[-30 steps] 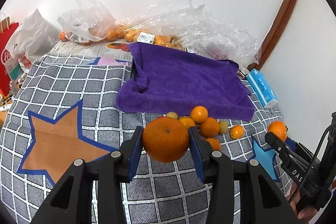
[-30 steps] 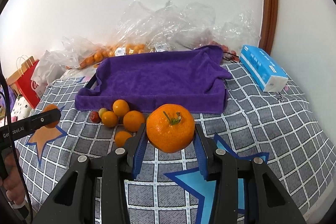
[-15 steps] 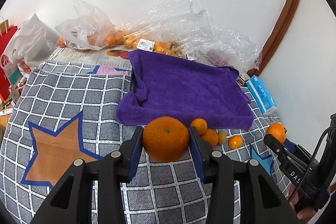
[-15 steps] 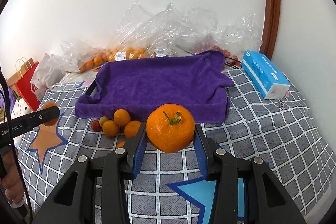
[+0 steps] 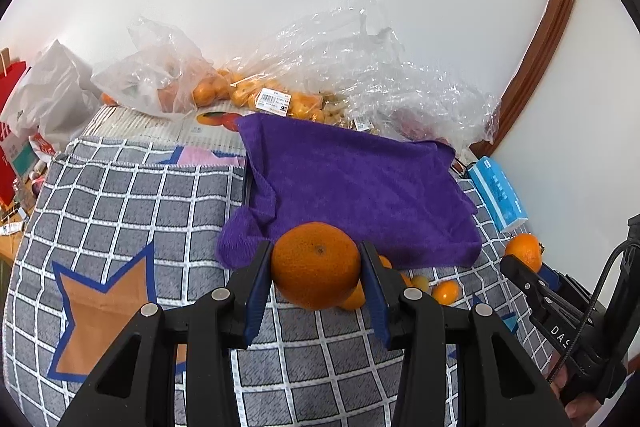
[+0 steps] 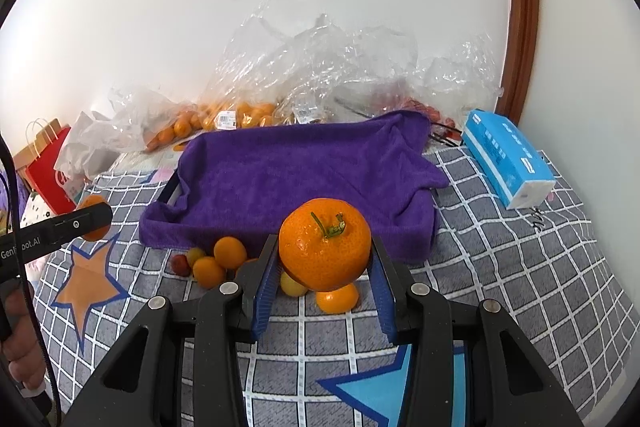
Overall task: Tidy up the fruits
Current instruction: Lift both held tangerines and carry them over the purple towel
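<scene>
Now both oranges hang nearer the purple towel.

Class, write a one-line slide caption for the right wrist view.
Right gripper holds a stemmed orange before a purple towel-lined tray, small loose fruits below.

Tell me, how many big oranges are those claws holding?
2. The left orange is clamped in the left gripper; the right orange, stem showing, is clamped in the right gripper. The bags behind may hide more big ones.
</scene>
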The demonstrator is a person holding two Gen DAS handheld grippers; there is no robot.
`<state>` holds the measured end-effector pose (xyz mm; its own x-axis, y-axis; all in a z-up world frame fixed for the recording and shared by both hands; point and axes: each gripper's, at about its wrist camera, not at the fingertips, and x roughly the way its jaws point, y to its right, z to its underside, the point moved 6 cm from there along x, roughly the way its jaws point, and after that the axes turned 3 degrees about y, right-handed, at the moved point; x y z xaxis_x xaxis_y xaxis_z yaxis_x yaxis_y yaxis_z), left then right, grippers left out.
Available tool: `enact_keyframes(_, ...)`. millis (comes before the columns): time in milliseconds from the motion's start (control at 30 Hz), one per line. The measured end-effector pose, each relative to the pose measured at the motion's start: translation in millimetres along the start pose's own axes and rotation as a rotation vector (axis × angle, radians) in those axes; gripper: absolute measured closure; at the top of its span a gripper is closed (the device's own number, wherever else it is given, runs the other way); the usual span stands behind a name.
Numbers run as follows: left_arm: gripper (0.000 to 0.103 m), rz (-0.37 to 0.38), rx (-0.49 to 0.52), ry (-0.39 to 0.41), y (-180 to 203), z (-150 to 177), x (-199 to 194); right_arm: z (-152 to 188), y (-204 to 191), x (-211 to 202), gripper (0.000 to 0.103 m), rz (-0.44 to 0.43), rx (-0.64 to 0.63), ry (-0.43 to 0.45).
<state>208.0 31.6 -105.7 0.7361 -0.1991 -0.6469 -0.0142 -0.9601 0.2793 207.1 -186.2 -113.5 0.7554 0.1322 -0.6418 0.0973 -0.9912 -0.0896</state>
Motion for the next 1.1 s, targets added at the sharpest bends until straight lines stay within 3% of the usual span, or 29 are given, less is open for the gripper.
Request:
enact_keyframes(467,0.063,0.003,-0.004,-0.002,0,-21,14,-22,-1,18,0.06,0.005,0.003,0.0)
enact_keyframes(1100,0.063,0.016,-0.008,-0.013,1,-23,23,-21,5,25,0.06,0.019,0.008,-0.007)
